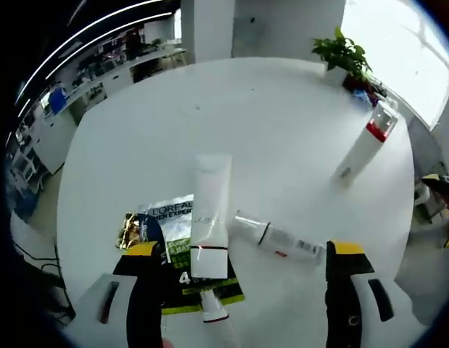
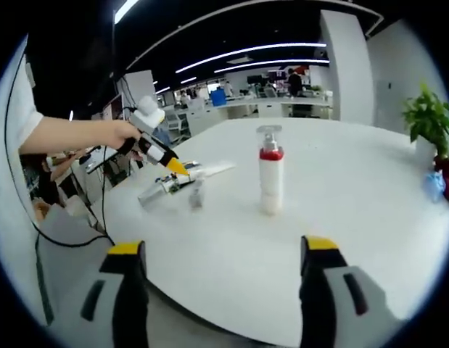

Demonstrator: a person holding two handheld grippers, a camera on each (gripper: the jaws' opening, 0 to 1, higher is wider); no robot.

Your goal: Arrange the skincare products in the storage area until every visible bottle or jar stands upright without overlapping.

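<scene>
left gripper [image 1: 246, 272] released over lying white tube [image 1: 209, 217] | small bottle [image 1: 277, 239] lying beside tube | pump bottle [image 2: 270, 179] upright, well apart | right gripper [image 2: 218, 272] released | risk: tube slips off L'Oreal sachet [image 1: 173, 232], tips when stood

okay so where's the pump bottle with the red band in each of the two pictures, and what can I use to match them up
Left gripper view: the pump bottle stands upright at the upper right, far side of the white table.
Right gripper view: the same bottle stands just right of centre, with the left gripper over the lying products to its left.
Shared landmark: the potted plant at the table's edge.
</scene>
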